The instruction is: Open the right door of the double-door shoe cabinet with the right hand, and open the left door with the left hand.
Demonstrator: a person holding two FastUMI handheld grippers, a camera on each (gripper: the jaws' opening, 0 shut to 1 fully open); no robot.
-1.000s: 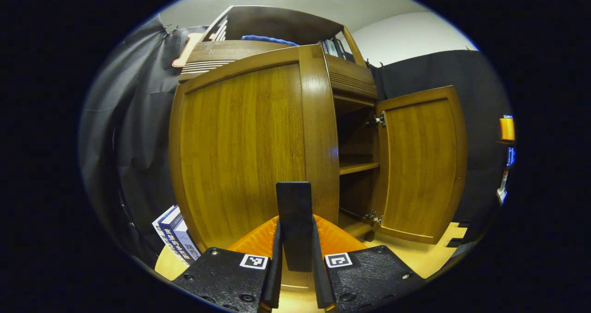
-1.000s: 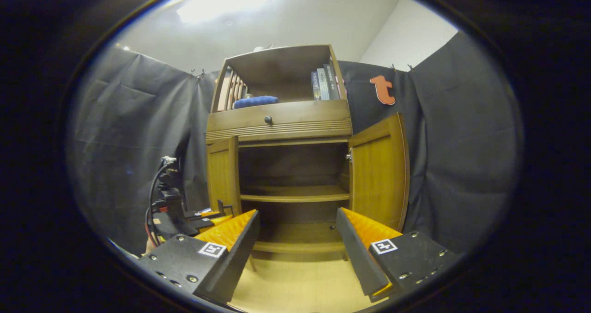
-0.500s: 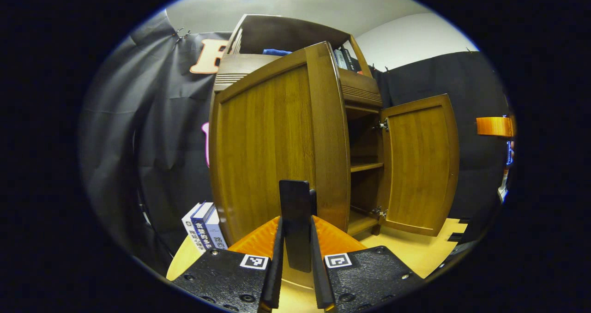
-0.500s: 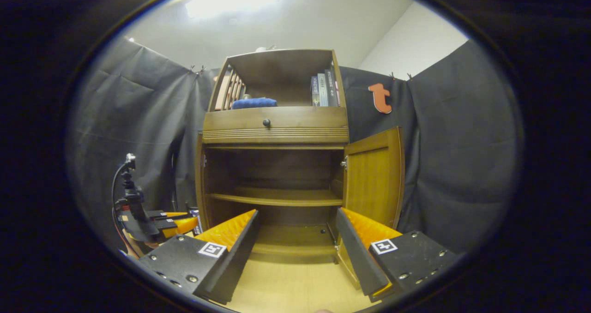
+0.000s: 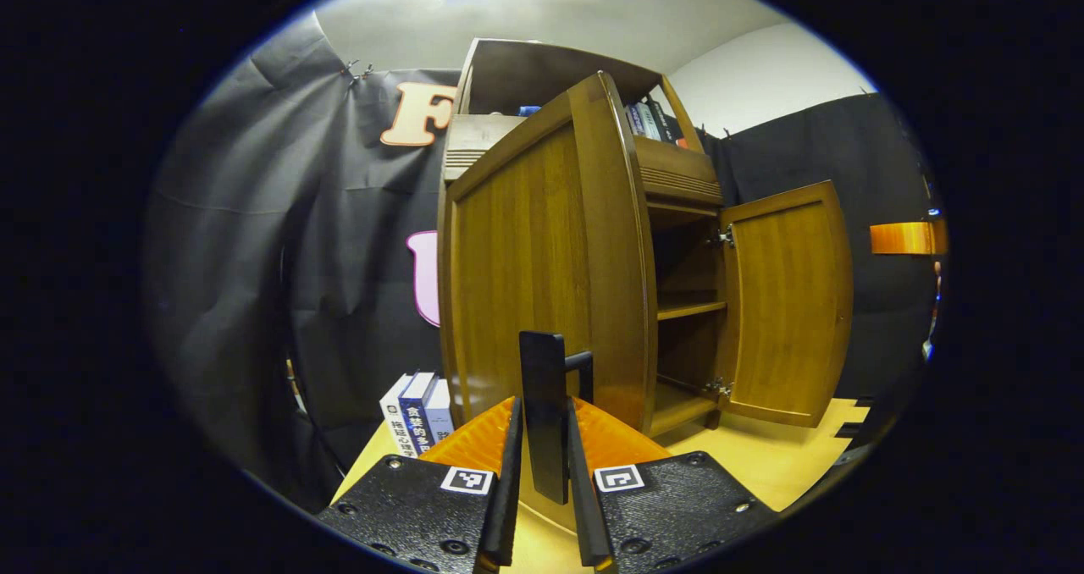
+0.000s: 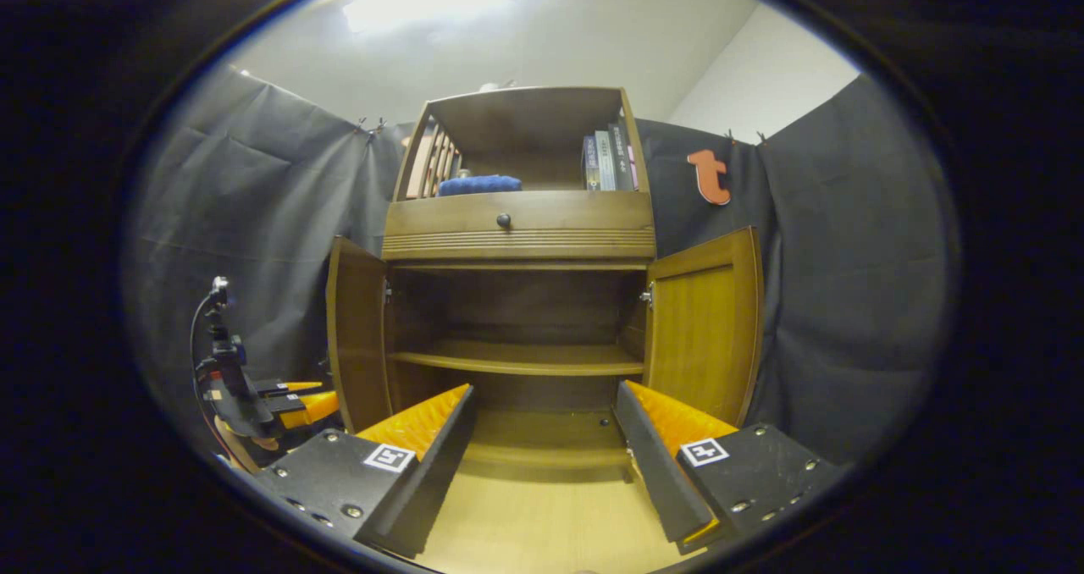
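While the left gripper [image 5: 546,464] clamps the left door's [image 5: 542,278] handle [image 5: 546,388], hiding its base, the right gripper [image 6: 542,455] gapes.

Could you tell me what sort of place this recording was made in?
Probably a staged recording booth, not a real home: black cloth hangs as walls around a lone wooden cabinet with books, under a plain white ceiling.

In the left gripper view, the blue folded cloth [image 5: 531,110] at upper centre is mostly hidden behind the brown wooden left door [image 5: 542,261], and the dark upright books [image 5: 648,120] are partly covered. The orange object [image 5: 906,237] at far right is cut off.
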